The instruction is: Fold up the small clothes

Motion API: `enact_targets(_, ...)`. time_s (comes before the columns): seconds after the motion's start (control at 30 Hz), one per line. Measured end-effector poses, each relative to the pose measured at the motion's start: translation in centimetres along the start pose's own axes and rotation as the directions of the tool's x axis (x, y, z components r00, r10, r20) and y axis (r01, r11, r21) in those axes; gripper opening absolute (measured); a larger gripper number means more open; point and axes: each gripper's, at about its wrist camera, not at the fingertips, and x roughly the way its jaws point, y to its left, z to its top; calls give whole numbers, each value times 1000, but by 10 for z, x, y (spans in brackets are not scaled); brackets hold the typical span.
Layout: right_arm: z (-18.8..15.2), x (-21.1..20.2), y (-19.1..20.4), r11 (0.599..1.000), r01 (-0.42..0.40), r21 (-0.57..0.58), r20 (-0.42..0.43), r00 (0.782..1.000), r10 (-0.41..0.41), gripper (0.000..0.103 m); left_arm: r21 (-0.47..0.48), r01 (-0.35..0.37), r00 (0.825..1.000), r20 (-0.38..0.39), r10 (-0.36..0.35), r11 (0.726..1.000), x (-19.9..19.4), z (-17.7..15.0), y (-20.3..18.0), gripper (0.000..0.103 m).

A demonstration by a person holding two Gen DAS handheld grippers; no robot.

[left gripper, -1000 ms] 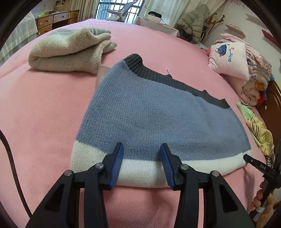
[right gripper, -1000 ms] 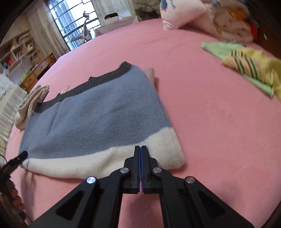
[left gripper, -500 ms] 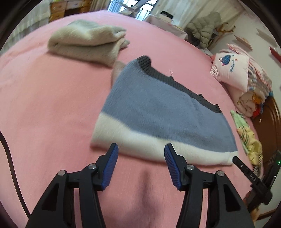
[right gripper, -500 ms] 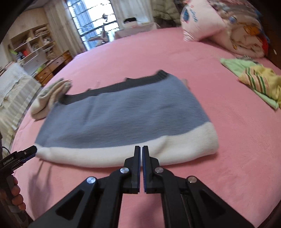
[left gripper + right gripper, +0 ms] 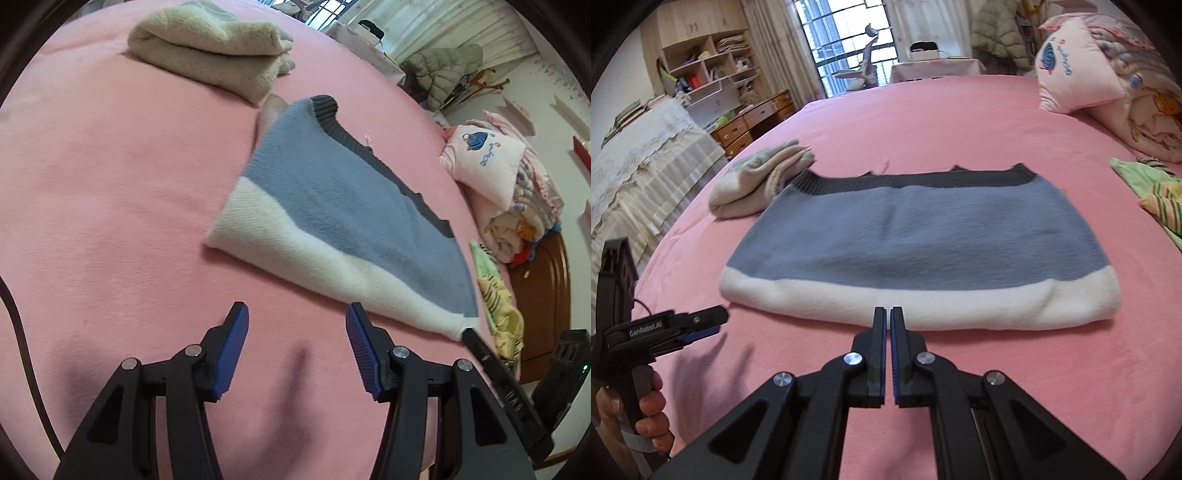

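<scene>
A folded knit sweater, grey-blue with a white band and a dark ribbed edge, lies flat on the pink bed; it also shows in the right wrist view. My left gripper is open and empty, hovering in front of the white band's left part. It shows at the left edge of the right wrist view. My right gripper is nearly shut with a thin slit, empty, just in front of the white band. Its tip shows at the sweater's right corner in the left wrist view.
A folded beige garment lies behind the sweater on the left. A green and yellow striped cloth lies at the right. A pink pillow and piled bedding sit at the far right. The pink bedspread surrounds the sweater.
Both grippers have pulled back off the sweater's white band toward the bed's near side. The left stayed open; the right jaws parted by a slit.
</scene>
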Motion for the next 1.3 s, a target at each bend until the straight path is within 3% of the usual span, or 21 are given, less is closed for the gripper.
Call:
enact_targets(0.17,10,18,15,999,9,-42,8,1000,-9,1,-41,57,998,-18,-57,998,22,10,0,54)
enact_targets(0.3,23,32,22,997,34,-69,31,999,-32,1,-131,120,991,-34,-126,984,43,18,12,54)
enact_targets(0.6,45,70,20,992,112,-55,58,992,-109,1,-211,199,979,-3,-204,957,73,31,25,54)
enact_targets(1.1,18,100,20,985,153,-75,48,988,-150,2,-230,263,964,87,-249,937,89,52,25,55)
enact_targets(1.2,10,101,20,985,152,-81,56,987,-148,2,-211,253,966,109,-235,944,86,52,24,47)
enact_targets(1.3,8,102,19,987,142,-72,63,989,-137,2,-197,251,965,124,-230,948,82,51,25,32)
